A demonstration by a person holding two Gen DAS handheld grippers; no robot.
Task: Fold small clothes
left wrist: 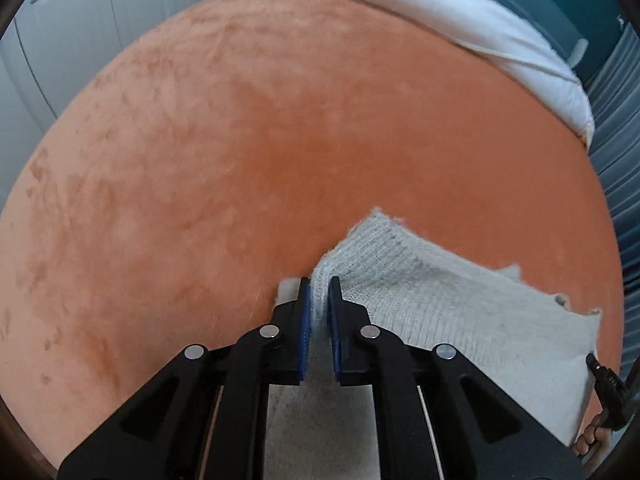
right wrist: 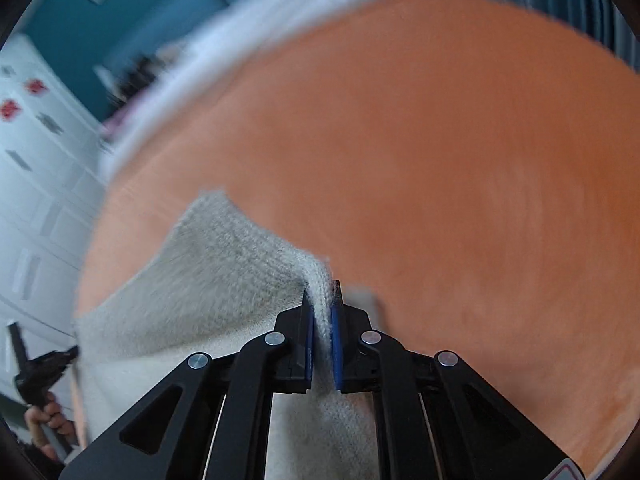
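Left gripper [left wrist: 319,294]: I'm pinching the knit [left wrist: 440,304].
Right gripper [right wrist: 320,300]: pinching knit too.
Room: orange blanket [left wrist: 240,140] bare beyond knit.
Blur: right view smeared.

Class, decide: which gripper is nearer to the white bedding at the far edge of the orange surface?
Neither, clearly: left gripper and right gripper both clamp the grey knit garment, well short of the white bedding.

Lighting is soft, even and moderately bright; no glare, only faint shadows. The left wrist view is mostly sharp, with slight blur on the knit garment [left wrist: 420,292]. The right wrist view is heavily motion-smeared across the orange bedspread [right wrist: 460,160] and background. Both show strong fisheye bending and dark vignetted corners.
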